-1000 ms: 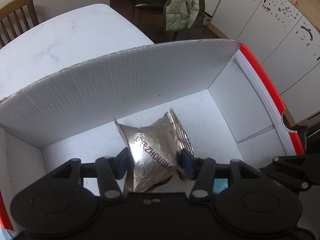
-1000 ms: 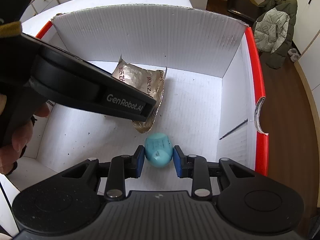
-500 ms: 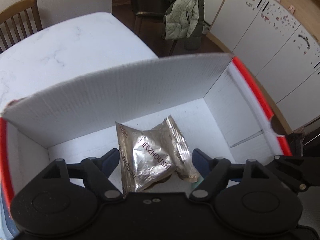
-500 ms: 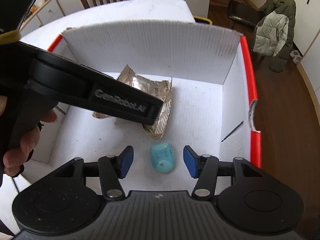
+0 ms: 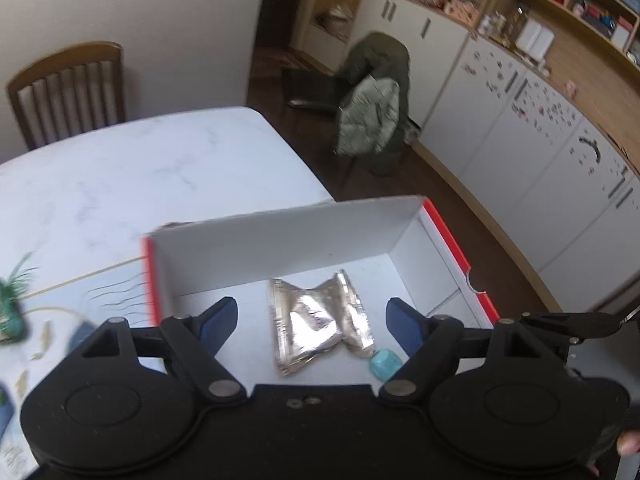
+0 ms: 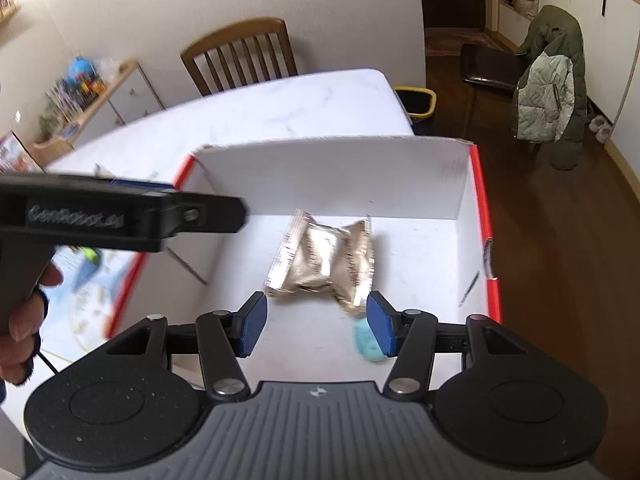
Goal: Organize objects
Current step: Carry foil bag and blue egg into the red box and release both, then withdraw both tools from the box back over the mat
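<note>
A crumpled silver foil packet (image 5: 318, 318) (image 6: 324, 258) lies flat on the floor of a white box with red rims (image 5: 448, 240) (image 6: 478, 184). A small turquoise object (image 5: 384, 364) (image 6: 366, 344) rests beside the packet's near corner. My left gripper (image 5: 310, 322) hangs open well above the box, nothing between its blue pads. Over the box's near side my right gripper (image 6: 316, 326) is open too, its right pad partly covering the turquoise object. The left gripper's black body (image 6: 120, 216), held by a hand, crosses the left of the right wrist view.
The box stands at the corner of a white marble table (image 5: 120, 176) (image 6: 280, 104). A wooden chair (image 6: 240, 54) is behind the table. A printed mat with small items (image 5: 36, 336) lies left of the box. Dark floor, a jacket-draped chair (image 6: 548, 84) and white cabinets lie to the right.
Both grippers let go, the left of the foil packet and the right of the turquoise object, and both have risen up and back from the box. The two things now lie inside it.
</note>
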